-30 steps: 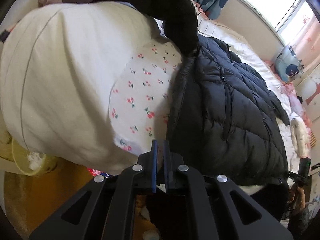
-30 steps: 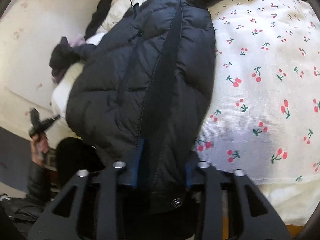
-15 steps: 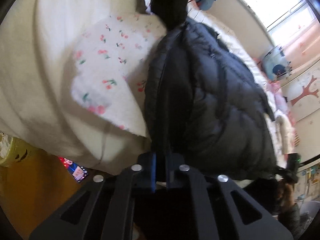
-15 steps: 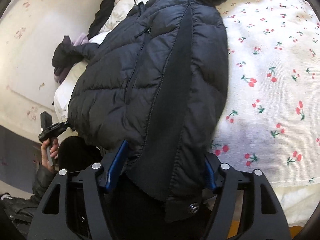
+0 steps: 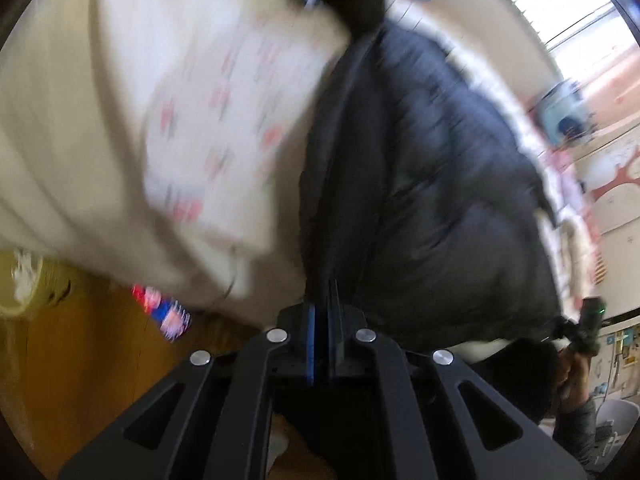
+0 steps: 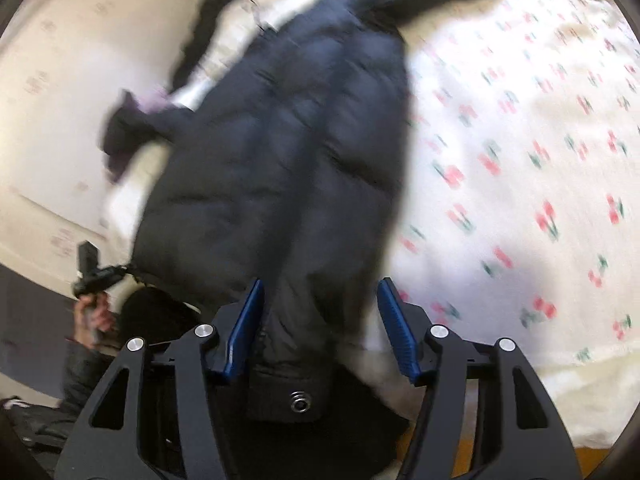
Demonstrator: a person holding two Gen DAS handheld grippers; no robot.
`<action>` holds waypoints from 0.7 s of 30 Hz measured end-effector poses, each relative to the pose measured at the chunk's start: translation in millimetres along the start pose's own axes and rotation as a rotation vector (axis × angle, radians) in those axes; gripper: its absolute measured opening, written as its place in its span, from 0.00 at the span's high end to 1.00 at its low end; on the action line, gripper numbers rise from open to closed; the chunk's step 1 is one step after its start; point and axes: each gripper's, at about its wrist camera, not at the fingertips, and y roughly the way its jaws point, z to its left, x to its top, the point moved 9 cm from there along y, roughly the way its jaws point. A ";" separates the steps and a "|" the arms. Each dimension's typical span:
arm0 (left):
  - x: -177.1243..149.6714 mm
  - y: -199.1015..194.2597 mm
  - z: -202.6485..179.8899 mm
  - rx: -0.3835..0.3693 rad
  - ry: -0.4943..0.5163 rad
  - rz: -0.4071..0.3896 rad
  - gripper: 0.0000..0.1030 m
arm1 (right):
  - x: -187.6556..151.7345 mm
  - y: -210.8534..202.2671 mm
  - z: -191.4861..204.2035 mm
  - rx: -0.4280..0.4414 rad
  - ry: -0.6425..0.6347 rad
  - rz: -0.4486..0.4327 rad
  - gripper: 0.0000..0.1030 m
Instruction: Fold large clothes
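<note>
A: Where is the jacket?

B: The dark puffer jacket point(image 6: 280, 168) lies across the bed's cherry-print sheet point(image 6: 520, 160), its hem hanging toward you.

A: And your tools?

B: Your left tool point(image 5: 323, 344) is pressed together, clamped on the jacket's front edge. Your right tool point(image 6: 320, 320) stands apart and has just been closing; the snap-button hem sits between its blue pads point(image 6: 246, 328), unpinched.
</note>
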 end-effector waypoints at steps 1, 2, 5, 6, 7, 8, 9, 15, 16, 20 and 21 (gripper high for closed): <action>-3.2 2.6 3.0 -0.012 -0.010 0.010 0.95 | -3.7 0.5 -2.8 -0.005 -0.001 0.006 0.48; -4.2 -0.1 2.2 -0.017 -0.007 0.007 0.94 | -5.7 -2.1 -3.9 -0.016 -0.001 0.006 0.48; 3.2 -29.3 -3.2 0.028 0.026 -0.050 0.89 | -2.2 -15.3 0.5 -0.114 -0.074 -0.005 0.48; 6.3 -39.9 -4.2 0.064 0.050 -0.077 0.89 | 2.8 -23.5 6.0 -0.145 -0.111 -0.036 0.47; 13.0 -57.4 -6.3 0.147 0.094 -0.130 0.89 | 9.7 -32.5 15.8 -0.139 -0.149 -0.082 0.47; 17.8 -69.9 -8.3 0.201 0.121 -0.162 0.88 | 15.2 -36.9 23.7 -0.104 -0.172 -0.113 0.46; 24.8 -80.2 -14.5 0.233 0.143 -0.191 0.87 | 22.5 -41.8 35.4 -0.051 -0.194 -0.155 0.44; 74.5 -84.7 -115.3 0.306 0.326 -0.370 0.33 | 22.1 34.7 24.8 -0.123 -0.226 0.036 0.21; 83.8 -74.5 -139.1 0.315 0.369 -0.382 0.33 | 20.7 39.2 24.7 -0.124 -0.249 0.027 0.21; 118.3 -31.0 -215.5 0.322 0.438 -0.452 0.30 | 41.5 9.0 19.5 0.044 -0.145 -0.076 0.21; 127.3 -16.0 -235.0 0.310 0.443 -0.458 0.30 | 54.0 -6.8 10.5 0.067 -0.117 -0.133 0.21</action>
